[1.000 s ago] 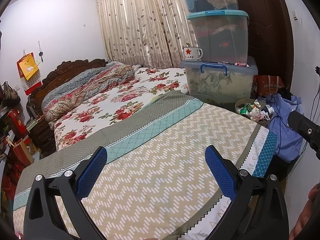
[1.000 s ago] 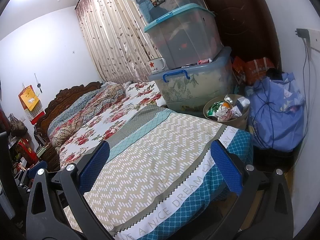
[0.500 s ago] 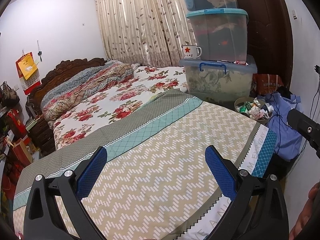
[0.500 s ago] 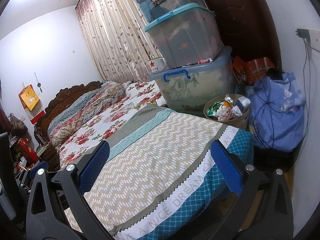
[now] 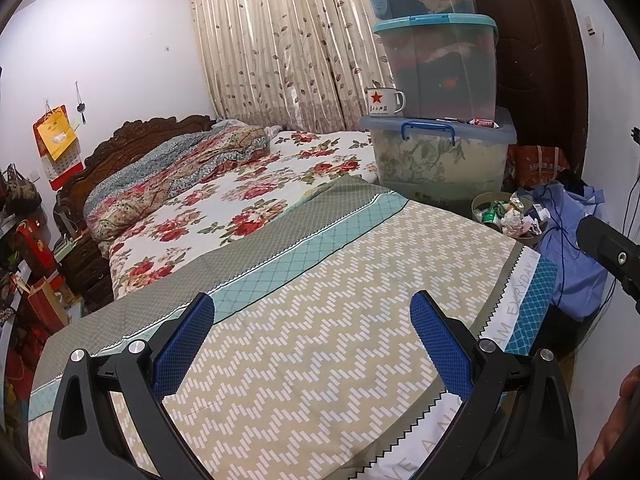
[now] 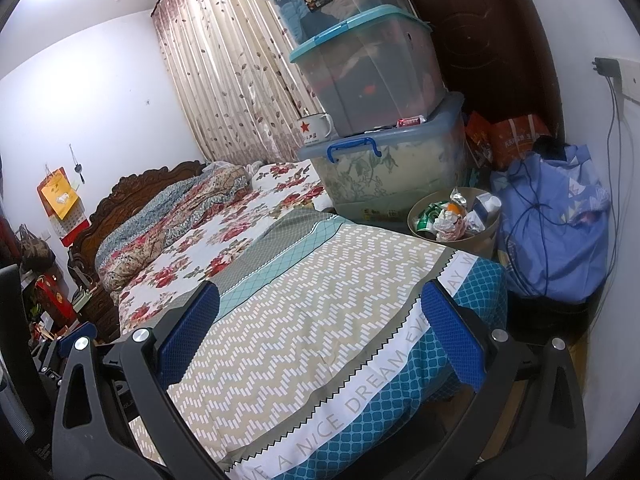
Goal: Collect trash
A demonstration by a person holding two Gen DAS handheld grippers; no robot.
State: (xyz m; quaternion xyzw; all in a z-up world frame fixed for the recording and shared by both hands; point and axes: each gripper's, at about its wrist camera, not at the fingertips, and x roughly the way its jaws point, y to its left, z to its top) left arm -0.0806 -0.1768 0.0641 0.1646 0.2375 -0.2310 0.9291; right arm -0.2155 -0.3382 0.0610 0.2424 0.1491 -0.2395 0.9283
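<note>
A round beige trash bin (image 6: 486,236) stands on the floor past the bed's far corner, filled with crumpled paper, green cans and cartons (image 6: 448,218). It also shows in the left wrist view (image 5: 478,202), with the trash (image 5: 512,216) inside. My left gripper (image 5: 312,328) is open and empty, held above the zigzag bedspread (image 5: 320,320). My right gripper (image 6: 320,320) is open and empty above the same bedspread (image 6: 320,288), near the bed's foot edge. Part of the right tool shows at the left view's right edge (image 5: 612,248).
Three stacked plastic storage boxes (image 6: 372,80) stand beside the bed, with an enamel star mug (image 6: 314,126) on the lowest lid. A blue bag (image 6: 560,232) with cables lies right of the bin. A dark door (image 6: 488,40), curtains (image 5: 280,40) and red bags (image 5: 36,268) surround the bed.
Both grippers stayed open; the left view shifted slightly, the right view barely moved.
</note>
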